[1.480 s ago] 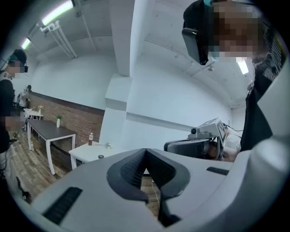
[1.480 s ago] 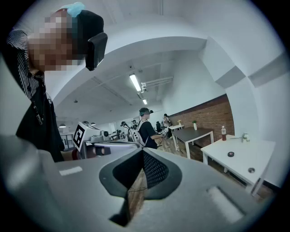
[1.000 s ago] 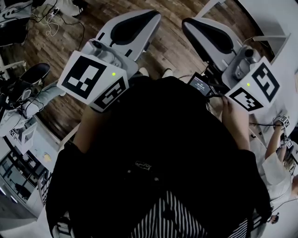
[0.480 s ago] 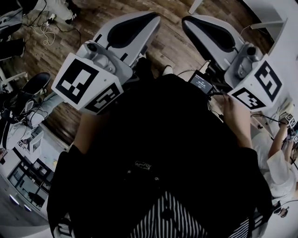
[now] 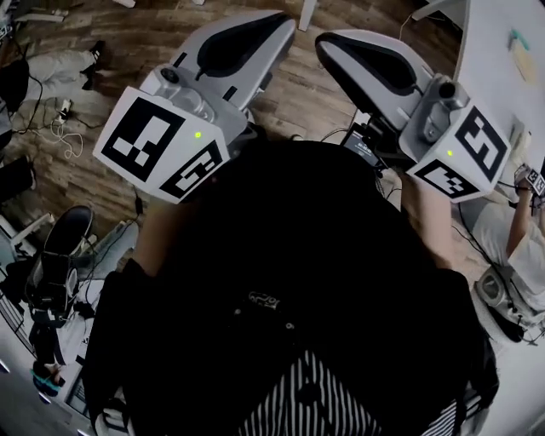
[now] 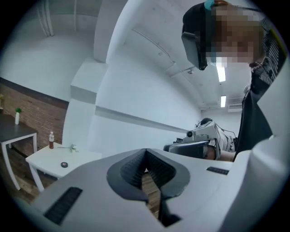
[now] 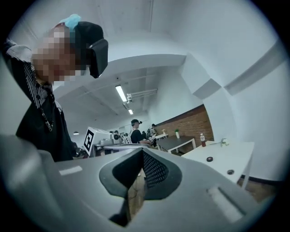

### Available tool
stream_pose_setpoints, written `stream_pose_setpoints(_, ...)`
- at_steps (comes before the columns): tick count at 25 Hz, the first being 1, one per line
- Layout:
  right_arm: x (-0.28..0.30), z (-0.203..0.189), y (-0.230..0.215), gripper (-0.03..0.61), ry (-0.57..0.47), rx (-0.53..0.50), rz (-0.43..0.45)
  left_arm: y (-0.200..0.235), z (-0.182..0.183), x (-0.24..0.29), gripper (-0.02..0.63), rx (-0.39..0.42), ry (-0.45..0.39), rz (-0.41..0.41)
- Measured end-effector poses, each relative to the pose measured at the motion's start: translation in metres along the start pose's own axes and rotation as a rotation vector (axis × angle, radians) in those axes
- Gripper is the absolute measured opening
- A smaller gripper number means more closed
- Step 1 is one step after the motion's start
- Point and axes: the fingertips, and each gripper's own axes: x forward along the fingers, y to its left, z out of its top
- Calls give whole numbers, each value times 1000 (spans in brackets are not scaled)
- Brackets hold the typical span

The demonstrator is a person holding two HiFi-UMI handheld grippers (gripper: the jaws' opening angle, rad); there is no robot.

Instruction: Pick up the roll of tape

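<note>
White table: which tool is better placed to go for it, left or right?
Right, probably. In the head view the white table sits at the right edge, beside the right tool; the left tool is farther across. Both tools are shut and empty.

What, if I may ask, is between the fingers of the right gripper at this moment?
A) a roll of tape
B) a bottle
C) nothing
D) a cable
C: in the right gripper view, the right gripper has its fingers closed tip to tip, with nothing held between them.
</note>
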Motion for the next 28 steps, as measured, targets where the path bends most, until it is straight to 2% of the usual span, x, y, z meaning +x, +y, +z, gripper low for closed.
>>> stream_pose_setpoints(8, 39, 17, -36, 3, 0, -15, -165, 46, 20, 20, 8, 10, 8, -186)
stream_pose_setpoints(14, 43, 20, -37, 3, -8, -8, -218, 46, 25, 22, 8, 35, 8, -245)
stream_pose_setpoints(17, 56, 24, -39, 3, -7, -9, -220, 58, 28, 16, 8, 48, 6, -244)
stream_pose_setpoints(19, 88, 26, -44, 3, 1, -6, -208, 88, 30, 2, 8, 31, -1, -233)
stream_pose_setpoints(23, 156, 27, -48, 3, 31, -8, -170, 150, 34, -33, 6, 22, -10, -183)
stream_pose_setpoints(28, 201, 25, -45, 3, 54, -11, -103, 188, 33, -58, 6, 14, -30, -110)
